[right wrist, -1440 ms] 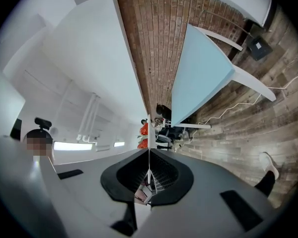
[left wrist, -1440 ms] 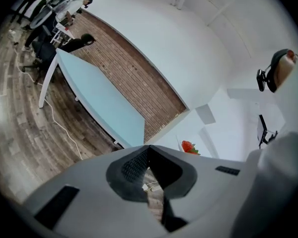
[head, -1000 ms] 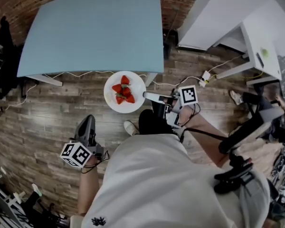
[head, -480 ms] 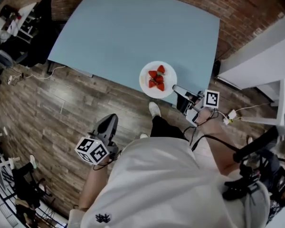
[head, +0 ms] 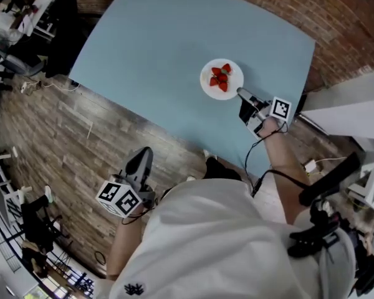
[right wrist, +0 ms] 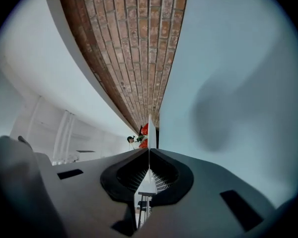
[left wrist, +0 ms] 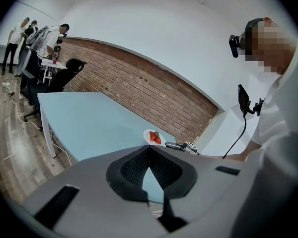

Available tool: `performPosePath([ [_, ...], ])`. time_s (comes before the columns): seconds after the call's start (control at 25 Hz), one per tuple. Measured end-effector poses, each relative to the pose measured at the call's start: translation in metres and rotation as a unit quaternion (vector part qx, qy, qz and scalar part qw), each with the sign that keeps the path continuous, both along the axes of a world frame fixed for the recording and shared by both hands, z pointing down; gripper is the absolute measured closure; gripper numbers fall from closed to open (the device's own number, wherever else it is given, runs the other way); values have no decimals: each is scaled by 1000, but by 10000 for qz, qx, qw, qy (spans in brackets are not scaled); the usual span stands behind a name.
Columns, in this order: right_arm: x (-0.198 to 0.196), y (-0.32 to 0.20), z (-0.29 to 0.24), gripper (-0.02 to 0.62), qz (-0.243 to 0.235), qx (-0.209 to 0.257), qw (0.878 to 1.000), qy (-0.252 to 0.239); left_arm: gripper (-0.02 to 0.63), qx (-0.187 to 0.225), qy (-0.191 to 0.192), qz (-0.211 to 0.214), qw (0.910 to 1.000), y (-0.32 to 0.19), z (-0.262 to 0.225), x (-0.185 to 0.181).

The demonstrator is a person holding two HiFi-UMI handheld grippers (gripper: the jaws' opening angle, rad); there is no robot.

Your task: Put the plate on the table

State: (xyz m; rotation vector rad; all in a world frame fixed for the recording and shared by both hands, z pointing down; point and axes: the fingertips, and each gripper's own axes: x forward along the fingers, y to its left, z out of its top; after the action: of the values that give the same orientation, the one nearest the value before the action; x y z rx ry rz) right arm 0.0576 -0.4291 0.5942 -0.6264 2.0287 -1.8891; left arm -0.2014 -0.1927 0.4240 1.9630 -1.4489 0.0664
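Observation:
A white plate point(head: 219, 80) with several red strawberries point(head: 220, 79) on it is over the right part of the light blue table point(head: 156, 61). My right gripper point(head: 242, 94) is shut on the plate's near rim. In the right gripper view the plate point(right wrist: 151, 127) shows edge-on between the jaws of the right gripper point(right wrist: 149, 150), strawberries point(right wrist: 144, 129) beyond. Whether the plate touches the tabletop I cannot tell. My left gripper point(head: 139, 162) hangs low over the wooden floor, off the table's near edge, shut on nothing. The left gripper view shows its jaws point(left wrist: 149, 148) closed, the plate point(left wrist: 153, 138) far ahead.
A brick wall point(head: 336, 11) runs behind the table. A white counter point(head: 352, 108) stands at the right. A black chair point(head: 62, 17), desks and people point(left wrist: 37, 38) are at the far left. Cables point(head: 43, 86) lie on the wooden floor point(head: 68, 136).
The right gripper has carried the plate forward, from above the floor in front of the table to over the tabletop. The left gripper stayed low at the side.

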Motion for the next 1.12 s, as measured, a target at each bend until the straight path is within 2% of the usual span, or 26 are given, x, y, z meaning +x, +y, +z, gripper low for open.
performPosePath([
  [0.16,-17,-52,5,583,47,-270,9996,36,606,-136,89,-280,9995,-25,-16,-14],
  [0.36,-30,-81,36,583,3,-363,9993,87,606,-324,-7,-441,9985,-32,-5,-13],
  [0.64,-34,-96,64,583,69,-560,9980,275,606,-375,-67,-572,9976,-34,3,-10],
  [1.12,-39,-106,84,582,123,-839,9938,721,606,-441,-5,-437,9981,-39,11,-7],
])
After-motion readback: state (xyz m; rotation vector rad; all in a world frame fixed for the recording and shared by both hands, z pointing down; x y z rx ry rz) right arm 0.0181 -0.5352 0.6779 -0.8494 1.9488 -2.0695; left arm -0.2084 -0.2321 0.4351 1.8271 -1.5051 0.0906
